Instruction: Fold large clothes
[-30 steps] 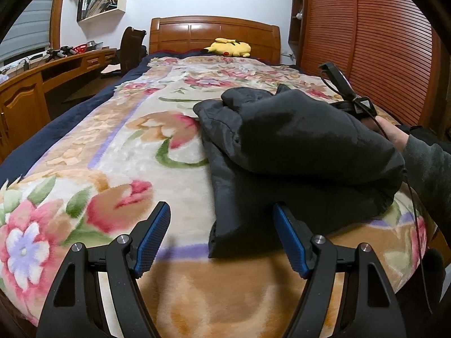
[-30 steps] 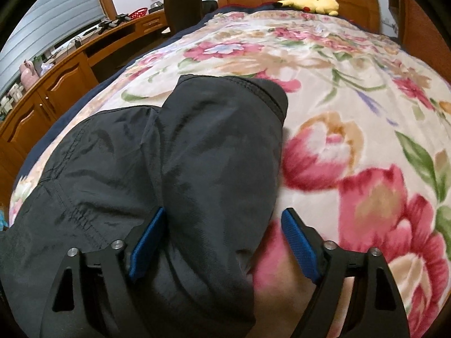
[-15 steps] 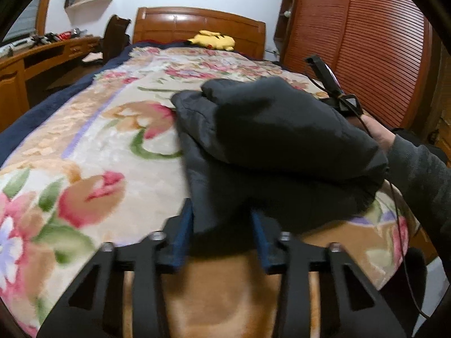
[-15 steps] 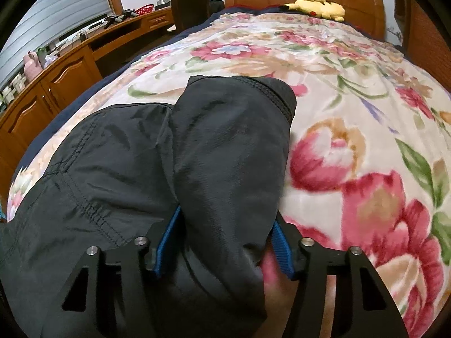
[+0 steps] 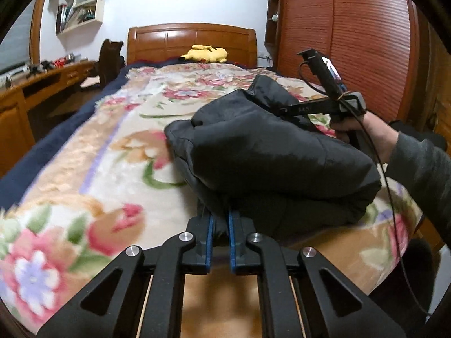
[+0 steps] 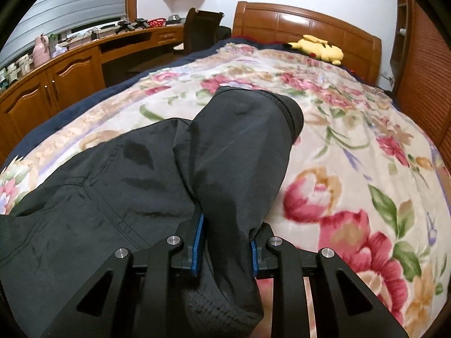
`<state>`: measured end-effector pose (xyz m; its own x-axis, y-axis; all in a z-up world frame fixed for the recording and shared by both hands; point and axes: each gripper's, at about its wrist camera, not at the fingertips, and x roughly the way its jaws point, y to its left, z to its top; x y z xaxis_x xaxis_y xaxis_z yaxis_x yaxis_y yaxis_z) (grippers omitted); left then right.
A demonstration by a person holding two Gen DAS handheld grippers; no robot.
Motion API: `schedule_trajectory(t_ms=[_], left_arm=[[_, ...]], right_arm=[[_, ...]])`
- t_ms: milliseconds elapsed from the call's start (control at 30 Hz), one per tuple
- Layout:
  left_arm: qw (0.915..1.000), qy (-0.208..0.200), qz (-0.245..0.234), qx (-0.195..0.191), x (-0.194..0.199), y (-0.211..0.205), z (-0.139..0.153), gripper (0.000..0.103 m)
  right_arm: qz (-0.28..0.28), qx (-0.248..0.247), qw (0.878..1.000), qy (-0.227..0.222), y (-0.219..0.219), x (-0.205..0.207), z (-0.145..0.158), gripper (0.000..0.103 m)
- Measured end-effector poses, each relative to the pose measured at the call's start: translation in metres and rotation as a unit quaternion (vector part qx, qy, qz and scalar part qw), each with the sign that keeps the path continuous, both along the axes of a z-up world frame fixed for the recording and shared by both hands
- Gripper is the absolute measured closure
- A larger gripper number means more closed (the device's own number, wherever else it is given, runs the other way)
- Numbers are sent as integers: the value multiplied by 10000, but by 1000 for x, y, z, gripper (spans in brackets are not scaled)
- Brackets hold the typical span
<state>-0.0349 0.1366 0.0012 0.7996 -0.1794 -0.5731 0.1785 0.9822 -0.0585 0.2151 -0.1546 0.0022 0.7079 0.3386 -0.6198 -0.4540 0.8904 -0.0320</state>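
A big dark jacket (image 5: pixel 270 152) lies on the bed (image 5: pixel 93 152), close to the foot end, on top of a flowery blanket (image 6: pixel 352 146). The left gripper (image 5: pixel 219 232) has just been closing, and now it pinches the near edge of the jacket tight between its blue pads. It likely grabs there so the bottom of the jacket can be lifted and turned over. The right gripper (image 6: pixel 225 243) has also just been closing, and it squeezes a fat roll of the jacket that looks like a sleeve (image 6: pixel 242 152). That roll is thick, so the pads stay farther apart. In the left view a hand (image 5: pixel 363 129) holds this right gripper by its handle at the far side of the jacket. Holding two sides at once should keep the jacket from sliding while it is folded. The jacket looks puffy, smooth and a bit shiny, with stitched lines, and it is already bunched into a soft heap. A yellow plush toy (image 6: pixel 318 48) sits by the headboard, well away.
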Motion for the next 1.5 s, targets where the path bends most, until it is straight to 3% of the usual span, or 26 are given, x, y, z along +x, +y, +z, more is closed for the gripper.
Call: schedule_trajectory(t_ms=[300,633,867,967,1100,1333,1400,1500], left_arm=[[9986,-245,450,-98,-17,57,1,94],[9894,-443,1382,78,-45,164,9,94],[9726,-396,2269,314,-59,247,7,94],[9617,-380,2697,317,-71,280,6,94],[9465,-292,3189,402,-81,317,5,94],[9437,-144,3269,487,-93,321,-14,94],[9414,-101,3336,491,-96,319,-17,87],[9406,-176,3354,494,-104,321,-14,59]], right_arm=[[192,-17,9997,-127,31,-7,-1,78],[698,-240,9970,-236,143,-10,14,79],[1292,-385,9899,-440,258,-21,31,79],[1585,-437,9837,-732,303,-36,38,79],[1908,-301,9782,-766,349,-46,46,79],[1886,-401,9783,-761,384,-30,27,77],[1764,-456,9811,-650,384,-28,16,74],[1634,-439,9841,-543,372,-26,9,63]])
